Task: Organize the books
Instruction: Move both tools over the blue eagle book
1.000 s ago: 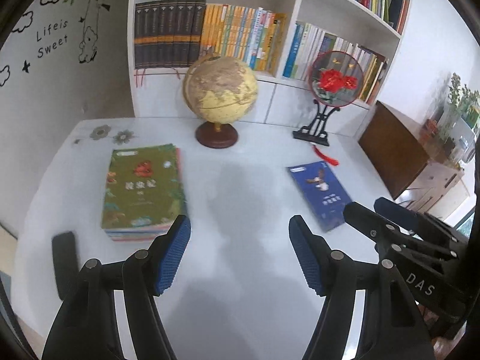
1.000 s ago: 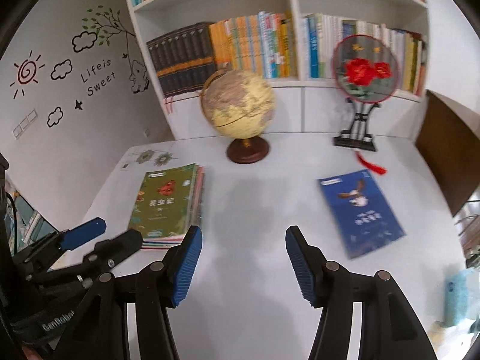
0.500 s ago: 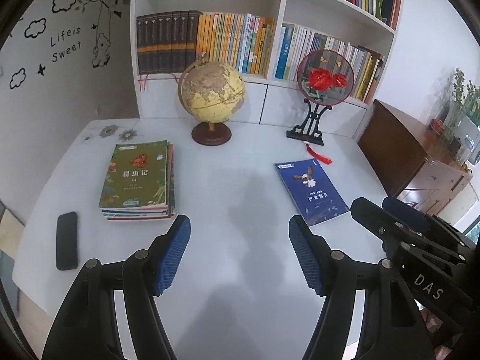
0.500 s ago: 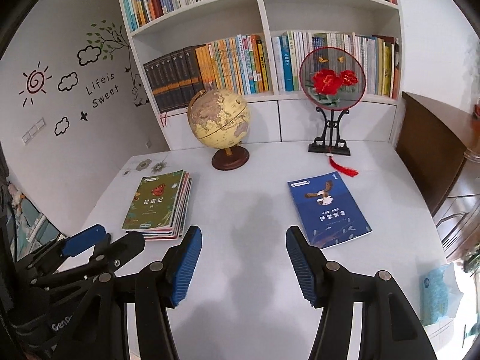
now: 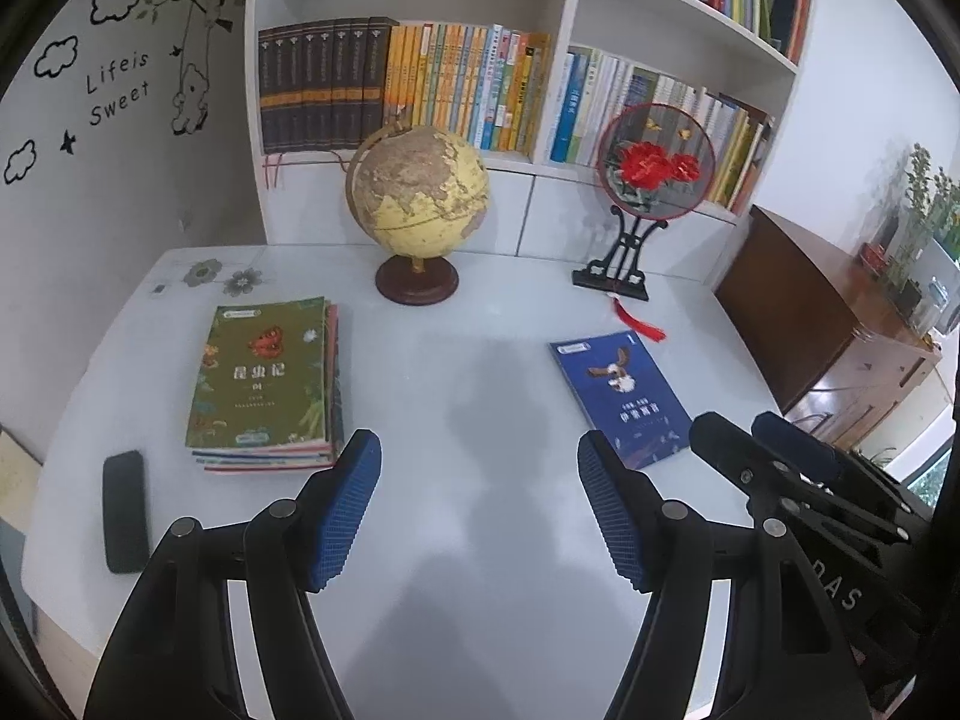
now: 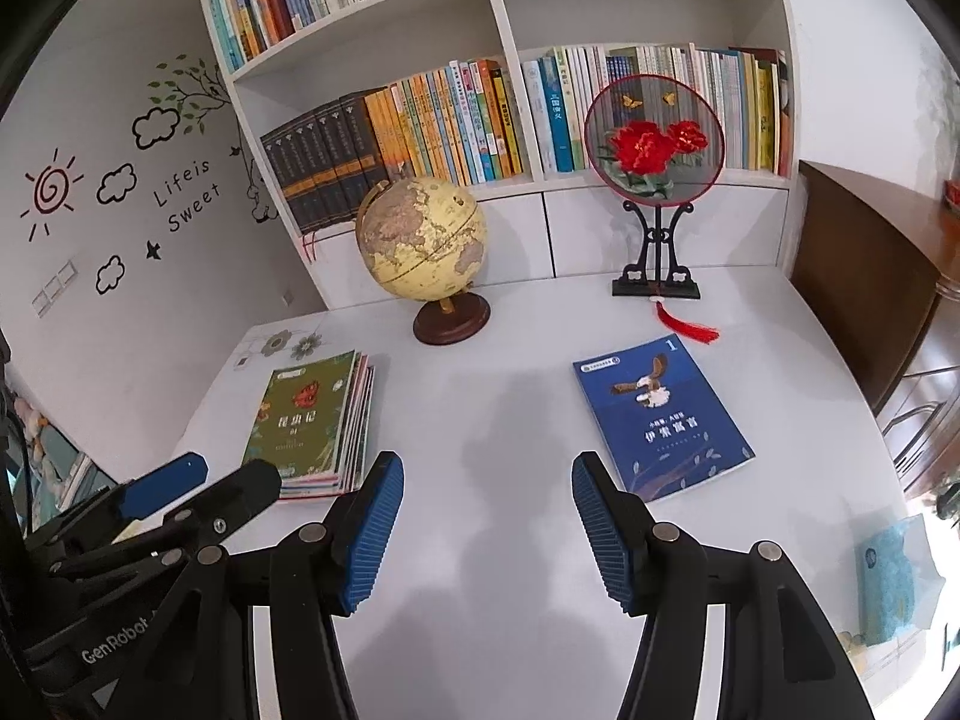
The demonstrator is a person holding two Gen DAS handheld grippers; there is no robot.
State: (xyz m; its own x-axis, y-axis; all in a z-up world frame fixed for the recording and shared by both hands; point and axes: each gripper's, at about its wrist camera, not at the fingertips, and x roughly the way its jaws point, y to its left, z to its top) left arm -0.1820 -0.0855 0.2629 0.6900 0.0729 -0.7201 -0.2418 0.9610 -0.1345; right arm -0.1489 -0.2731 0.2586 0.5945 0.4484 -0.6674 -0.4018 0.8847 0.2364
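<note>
Above the white table (image 6: 510, 540), hovering wide open and empty, both right gripper (image 6: 487, 531) and left gripper (image 5: 480, 510), risking sliding the flat-lying thin blue book (image 6: 660, 417) instead of lifting it toward the green-topped stack (image 6: 312, 414).

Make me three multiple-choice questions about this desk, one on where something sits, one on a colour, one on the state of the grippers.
1. Where does the blue book lie?
A. on top of the stack
B. alone, flat on the table, right of the stack of books
C. on the shelf

2. What colour is the stack's top cover?
A. green
B. red
C. white

3. How do both grippers stand?
A. shut on a book
B. one shut, one open
C. open, holding nothing

Answers:
1 B, the book lies by itself, below the fan ornament.
2 A, the cover is green with a red insect.
3 C, the left gripper and right gripper show wide jaws with bare table between.
</note>
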